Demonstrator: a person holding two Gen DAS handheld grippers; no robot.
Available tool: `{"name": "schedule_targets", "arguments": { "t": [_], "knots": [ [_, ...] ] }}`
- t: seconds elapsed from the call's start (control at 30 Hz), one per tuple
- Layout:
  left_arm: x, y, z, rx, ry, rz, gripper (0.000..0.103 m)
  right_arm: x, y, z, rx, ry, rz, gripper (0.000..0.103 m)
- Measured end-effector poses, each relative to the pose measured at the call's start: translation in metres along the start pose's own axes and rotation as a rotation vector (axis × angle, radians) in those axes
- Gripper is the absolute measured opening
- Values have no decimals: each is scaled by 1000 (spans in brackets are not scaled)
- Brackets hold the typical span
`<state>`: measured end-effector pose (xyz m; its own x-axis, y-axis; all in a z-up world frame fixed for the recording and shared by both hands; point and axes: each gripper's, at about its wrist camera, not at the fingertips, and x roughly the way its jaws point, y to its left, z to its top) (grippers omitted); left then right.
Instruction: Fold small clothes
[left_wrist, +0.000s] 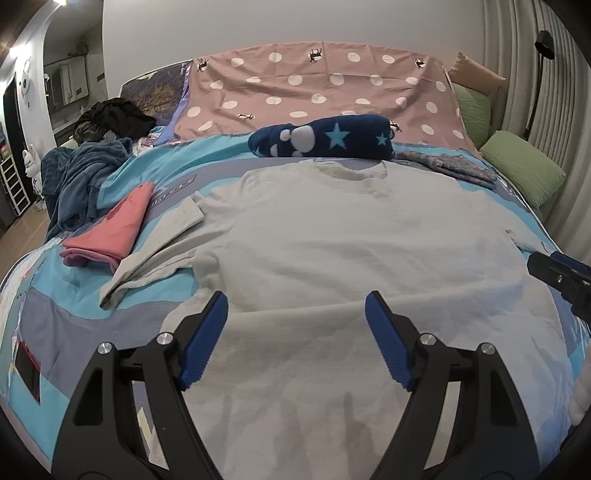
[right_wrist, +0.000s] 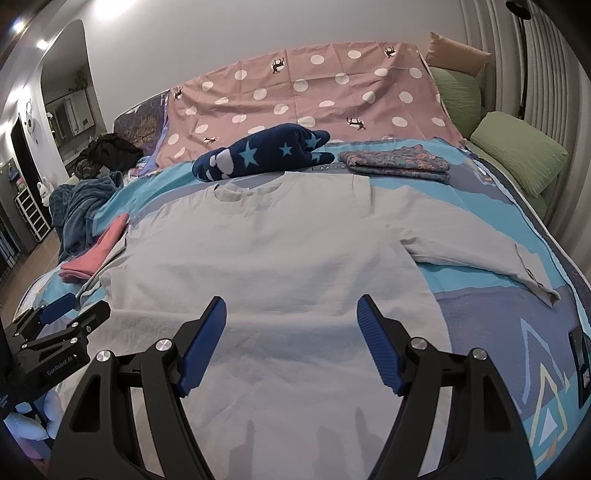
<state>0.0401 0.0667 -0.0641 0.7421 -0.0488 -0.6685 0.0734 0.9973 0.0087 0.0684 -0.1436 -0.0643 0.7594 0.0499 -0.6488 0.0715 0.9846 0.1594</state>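
A pale grey T-shirt (left_wrist: 332, 258) lies flat on the bed, collar at the far end and both sleeves spread out. In the left wrist view my left gripper (left_wrist: 296, 299) hovers open over the shirt's lower left part, with nothing between its blue pads. The right wrist view shows my right gripper (right_wrist: 291, 301) open over the lower middle of the T-shirt (right_wrist: 258, 258), also empty. Each gripper shows at the edge of the other's view: the right gripper (left_wrist: 552, 264) by the shirt's right sleeve, the left gripper (right_wrist: 79, 310) by the shirt's left side.
A folded pink garment (left_wrist: 114, 229) lies left of the shirt. A navy star-print fleece (left_wrist: 325, 138) and a folded floral cloth (right_wrist: 395, 162) lie beyond the collar. A blue blanket heap (left_wrist: 81, 177) and dark clothes (left_wrist: 114, 118) sit far left, green pillows (left_wrist: 524, 166) at the right.
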Motion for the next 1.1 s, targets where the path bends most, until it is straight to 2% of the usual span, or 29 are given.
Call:
{"name": "schedule_targets", "arguments": {
  "t": [0.27,0.37,0.5,0.53,0.63,0.77,0.9,0.97,1.0,1.03,1.07,1.1],
  "knots": [
    [15,16,2,-24,20,18,78,15,7,1,-14,29,-6,75],
    [26,38,7,-48,25,68,78,20,5,3,-16,41,-15,75],
    [54,95,24,-117,54,186,78,25,1,6,-13,48,-33,75],
    [61,106,28,-128,63,193,78,25,0,6,-11,50,-35,75],
    [87,131,41,-125,100,198,78,31,-1,8,-2,60,-40,75],
    [125,139,59,-80,155,134,79,36,-2,7,1,76,-41,75],
    [160,147,69,-75,210,166,80,37,-7,7,9,80,-54,75],
    [172,156,74,-99,214,155,70,38,-10,8,17,81,-64,75],
    [177,159,76,-103,219,132,55,39,-13,9,24,83,-68,75],
    [179,161,77,-114,221,99,31,40,-15,9,30,86,-69,75],
    [179,165,80,-145,223,44,19,42,-16,12,35,92,-66,75],
    [178,166,81,-163,223,38,12,44,-17,14,37,95,-59,75]
  ]
}}
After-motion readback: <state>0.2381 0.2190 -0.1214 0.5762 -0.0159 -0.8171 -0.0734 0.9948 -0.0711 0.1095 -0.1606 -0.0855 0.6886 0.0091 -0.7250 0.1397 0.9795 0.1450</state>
